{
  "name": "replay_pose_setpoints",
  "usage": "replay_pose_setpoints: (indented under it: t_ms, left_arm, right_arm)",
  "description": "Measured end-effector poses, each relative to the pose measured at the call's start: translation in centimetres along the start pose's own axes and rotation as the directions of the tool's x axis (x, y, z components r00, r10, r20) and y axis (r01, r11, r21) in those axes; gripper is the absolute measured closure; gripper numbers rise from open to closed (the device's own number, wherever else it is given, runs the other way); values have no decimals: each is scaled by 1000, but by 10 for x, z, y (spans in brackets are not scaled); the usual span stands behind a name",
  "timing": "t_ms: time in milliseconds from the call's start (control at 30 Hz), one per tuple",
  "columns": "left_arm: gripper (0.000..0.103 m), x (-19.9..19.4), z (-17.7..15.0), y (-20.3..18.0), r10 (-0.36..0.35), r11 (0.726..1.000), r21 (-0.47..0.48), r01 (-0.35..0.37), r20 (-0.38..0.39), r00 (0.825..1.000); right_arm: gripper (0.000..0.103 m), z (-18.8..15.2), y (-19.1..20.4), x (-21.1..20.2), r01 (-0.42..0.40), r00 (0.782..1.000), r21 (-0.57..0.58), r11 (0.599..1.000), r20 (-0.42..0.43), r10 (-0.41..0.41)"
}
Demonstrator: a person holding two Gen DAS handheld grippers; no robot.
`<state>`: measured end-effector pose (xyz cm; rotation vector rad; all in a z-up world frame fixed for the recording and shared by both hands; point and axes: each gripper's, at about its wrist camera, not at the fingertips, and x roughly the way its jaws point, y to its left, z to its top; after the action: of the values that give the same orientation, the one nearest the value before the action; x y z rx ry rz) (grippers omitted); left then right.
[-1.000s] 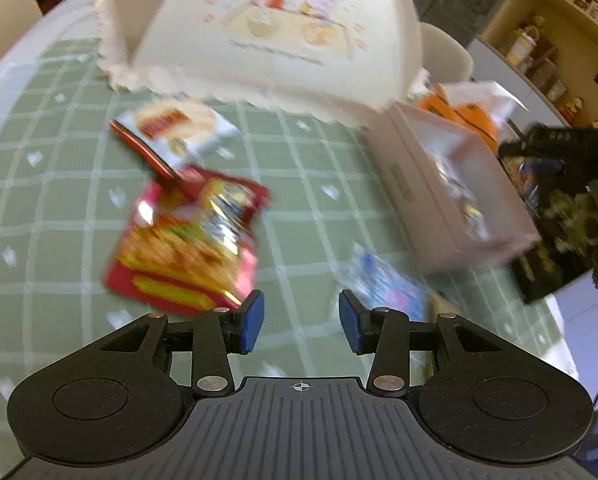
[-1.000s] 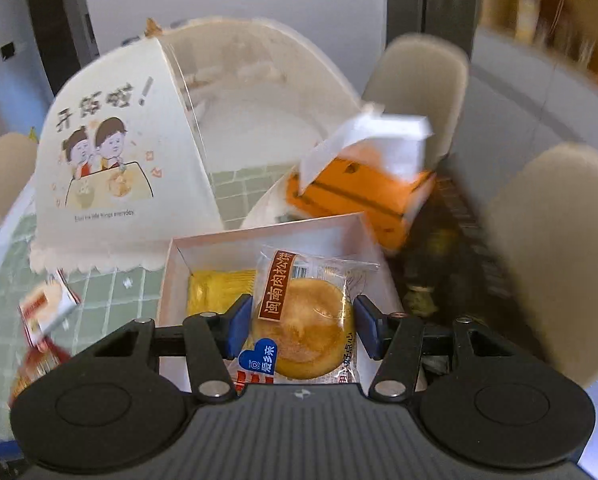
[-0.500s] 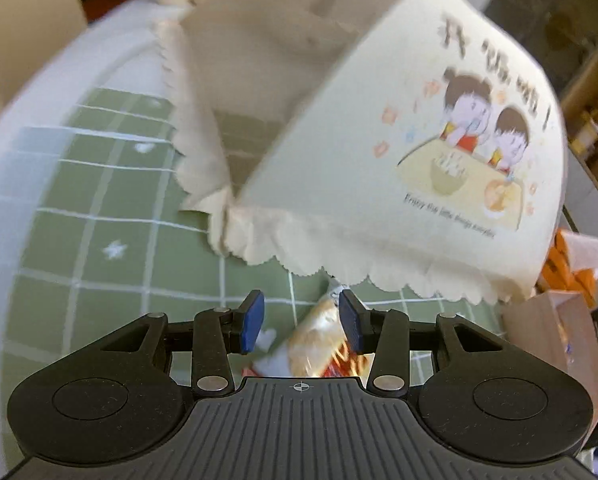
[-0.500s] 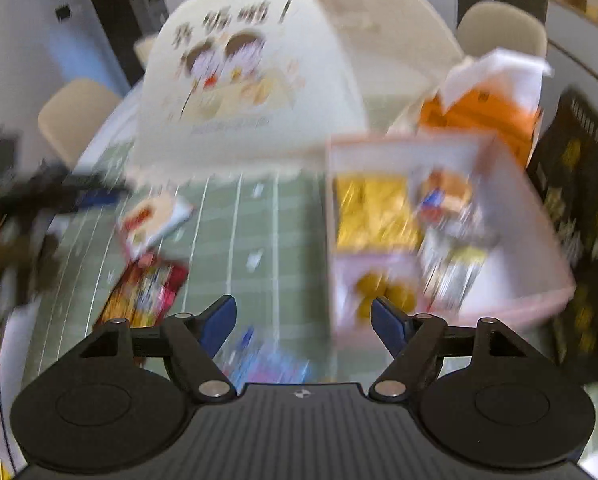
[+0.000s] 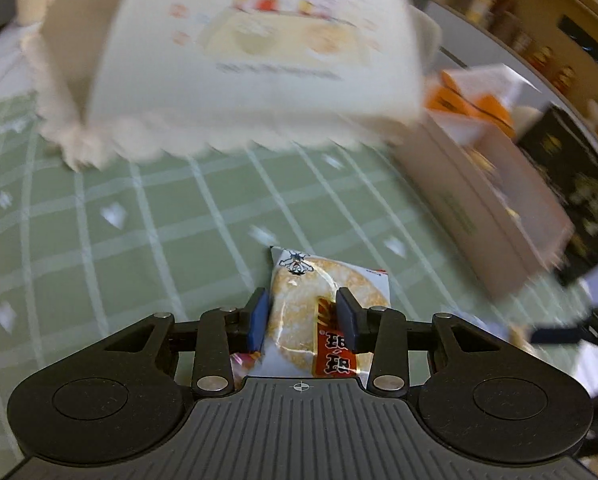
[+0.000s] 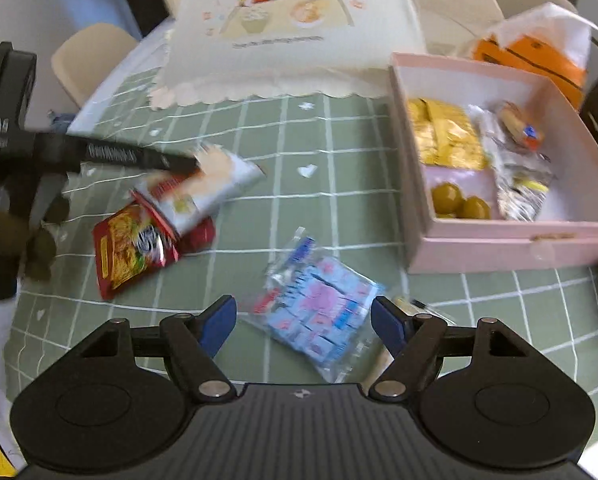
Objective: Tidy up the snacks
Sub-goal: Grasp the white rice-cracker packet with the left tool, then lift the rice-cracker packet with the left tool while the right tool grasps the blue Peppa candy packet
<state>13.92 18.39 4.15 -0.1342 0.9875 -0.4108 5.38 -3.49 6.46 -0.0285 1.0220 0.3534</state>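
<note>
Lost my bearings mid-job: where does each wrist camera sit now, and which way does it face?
Left wrist: rides the left gripper, facing forward over the rice cracker packet between its fingers, toward the food cover.
Right wrist: rides the right gripper, jaws open, looking down at the blue packet and pink box.
Shared: food cover, pink box, green tablecloth.
</note>
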Motion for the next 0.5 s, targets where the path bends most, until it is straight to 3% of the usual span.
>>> replay_pose_setpoints:
  t_ms: [67, 300, 400, 500]
  left_arm:
    - [70, -3, -14, -18, -45, 999, -5, 45, -22, 999]
    - [67, -7, -53, -55, -118, 989, -96, 112, -64, 991]
    - [67, 0, -53, -61, -79, 993, -95, 71, -80, 994]
    - [59, 9, -48, -59, -47, 988, -149, 34, -78, 996]
  right_arm:
    - [28, 0, 6, -3, -2, 1000, -22, 1000, 13, 3]
    - [28, -11, 10, 5, 58, 998, -48, 997, -4, -59]
    - [28, -19, 7, 13, 56, 998, -64, 996, 6, -55]
    - [28, -22, 6, 8, 60, 998, -47, 997, 22, -59]
